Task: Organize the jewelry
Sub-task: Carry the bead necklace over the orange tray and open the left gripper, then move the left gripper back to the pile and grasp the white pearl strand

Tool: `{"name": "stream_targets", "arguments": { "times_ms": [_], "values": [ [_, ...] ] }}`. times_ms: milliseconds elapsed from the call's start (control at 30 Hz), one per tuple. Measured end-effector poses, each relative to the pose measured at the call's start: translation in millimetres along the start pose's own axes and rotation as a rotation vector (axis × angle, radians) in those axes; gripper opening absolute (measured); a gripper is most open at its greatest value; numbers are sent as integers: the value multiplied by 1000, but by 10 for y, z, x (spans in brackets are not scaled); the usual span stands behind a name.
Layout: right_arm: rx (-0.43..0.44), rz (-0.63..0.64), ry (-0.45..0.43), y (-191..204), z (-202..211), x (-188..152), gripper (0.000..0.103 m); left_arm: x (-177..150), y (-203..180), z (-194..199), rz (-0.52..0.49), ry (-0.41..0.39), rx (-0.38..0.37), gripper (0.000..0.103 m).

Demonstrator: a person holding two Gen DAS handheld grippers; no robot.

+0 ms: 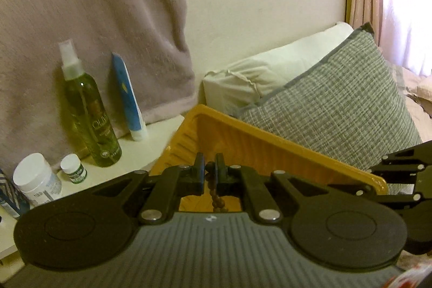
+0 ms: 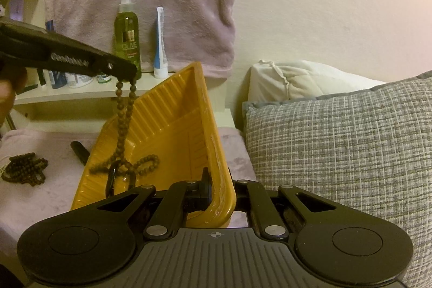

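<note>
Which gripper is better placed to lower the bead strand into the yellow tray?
Left. The left gripper is shut on the bead strand, which hangs into the yellow tray. The right gripper is clamped on the tray's rim, steadying it.

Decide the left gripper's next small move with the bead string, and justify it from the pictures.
Probably lower and release: the left gripper holds the brown bead string above the yellow tray, its lower end already coiled inside, while the right gripper clamps the rim.
</note>
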State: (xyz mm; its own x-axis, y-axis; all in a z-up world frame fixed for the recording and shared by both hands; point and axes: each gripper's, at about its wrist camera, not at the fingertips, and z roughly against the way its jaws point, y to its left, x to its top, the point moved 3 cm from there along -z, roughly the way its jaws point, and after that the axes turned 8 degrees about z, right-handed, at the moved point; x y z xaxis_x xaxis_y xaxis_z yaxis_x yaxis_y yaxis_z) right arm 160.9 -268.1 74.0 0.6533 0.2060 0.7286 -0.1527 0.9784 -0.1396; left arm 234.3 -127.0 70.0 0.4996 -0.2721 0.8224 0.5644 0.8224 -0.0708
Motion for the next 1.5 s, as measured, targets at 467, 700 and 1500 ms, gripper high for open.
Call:
{"name": "stream_targets", "arguments": {
  "times_ms": [467,700,1500],
  "values": [
    [-3,-15,7,-7,5,-38,6,-306,832,645,130,-66,199,21],
    [-8,-12,9,-2,-5,-35,6,-815,1586,1197,239,-48,405,21],
    [-27,24,33,-18,-70,-35,6,-2177,1622,1123,95,218,499,21]
  ]
}}
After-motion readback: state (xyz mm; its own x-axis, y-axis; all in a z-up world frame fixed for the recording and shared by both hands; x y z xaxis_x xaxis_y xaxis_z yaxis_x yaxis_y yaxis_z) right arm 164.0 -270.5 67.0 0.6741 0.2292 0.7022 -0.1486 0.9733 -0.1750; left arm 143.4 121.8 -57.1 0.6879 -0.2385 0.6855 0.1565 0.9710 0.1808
